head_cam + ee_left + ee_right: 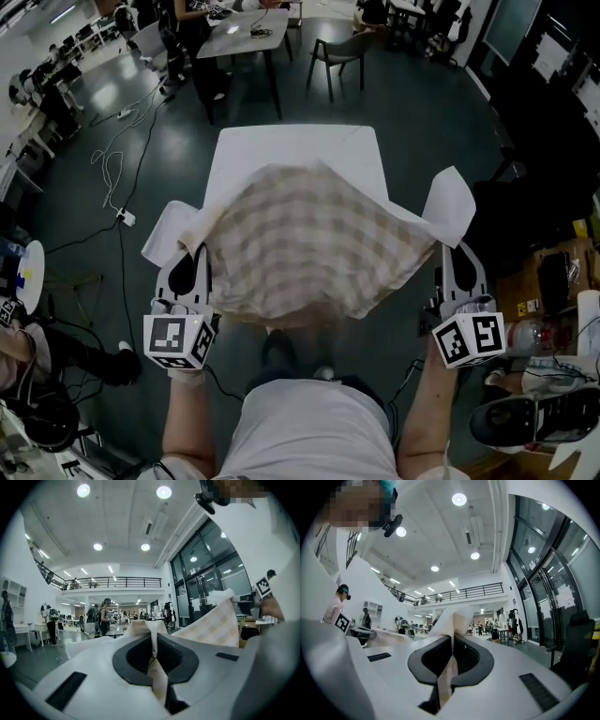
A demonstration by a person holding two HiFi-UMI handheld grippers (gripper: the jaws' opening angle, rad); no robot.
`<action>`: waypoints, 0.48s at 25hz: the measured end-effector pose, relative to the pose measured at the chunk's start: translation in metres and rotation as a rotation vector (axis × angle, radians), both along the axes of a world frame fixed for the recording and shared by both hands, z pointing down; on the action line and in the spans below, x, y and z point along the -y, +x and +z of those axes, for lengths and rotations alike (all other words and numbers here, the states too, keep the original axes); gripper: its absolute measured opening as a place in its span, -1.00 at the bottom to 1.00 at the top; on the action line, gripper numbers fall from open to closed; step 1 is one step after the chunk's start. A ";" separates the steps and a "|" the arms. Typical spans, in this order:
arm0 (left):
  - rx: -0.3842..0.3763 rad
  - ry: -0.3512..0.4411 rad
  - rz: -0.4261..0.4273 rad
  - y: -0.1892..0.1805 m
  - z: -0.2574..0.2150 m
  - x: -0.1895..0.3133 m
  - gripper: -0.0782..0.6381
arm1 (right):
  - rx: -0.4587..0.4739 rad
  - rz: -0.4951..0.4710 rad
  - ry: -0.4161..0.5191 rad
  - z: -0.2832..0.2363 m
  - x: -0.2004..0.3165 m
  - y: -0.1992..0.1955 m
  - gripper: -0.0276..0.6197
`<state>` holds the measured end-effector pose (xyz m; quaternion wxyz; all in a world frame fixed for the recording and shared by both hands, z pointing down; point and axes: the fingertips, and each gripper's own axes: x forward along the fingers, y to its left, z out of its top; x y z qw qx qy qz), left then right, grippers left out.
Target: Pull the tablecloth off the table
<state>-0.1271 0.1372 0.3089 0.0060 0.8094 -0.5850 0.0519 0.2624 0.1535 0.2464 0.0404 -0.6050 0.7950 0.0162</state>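
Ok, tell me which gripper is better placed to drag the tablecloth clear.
Neither clearly. Left gripper and right gripper are each shut on a near corner of the tablecloth, level with each other; pull with both.

Dark glossy floor (422,122) with loose cables (112,169), grey chair (337,52), round ceiling lights (459,499), mezzanine railing (112,579), tall glass wall (543,573)

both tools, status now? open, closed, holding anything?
Left tool: closed, gripping a corner of the tablecloth.
Right tool: closed, gripping the tablecloth's other near corner.
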 end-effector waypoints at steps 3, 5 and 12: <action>-0.008 0.058 0.024 0.029 -0.027 -0.024 -0.74 | -0.012 -0.035 0.046 -0.019 -0.021 -0.002 -0.83; -0.019 0.088 0.051 0.049 -0.046 -0.033 -0.74 | -0.021 -0.054 0.073 -0.034 -0.030 -0.008 -0.83; -0.076 0.194 0.170 0.103 -0.113 -0.034 -0.74 | -0.046 -0.054 0.180 -0.099 -0.049 -0.034 -0.83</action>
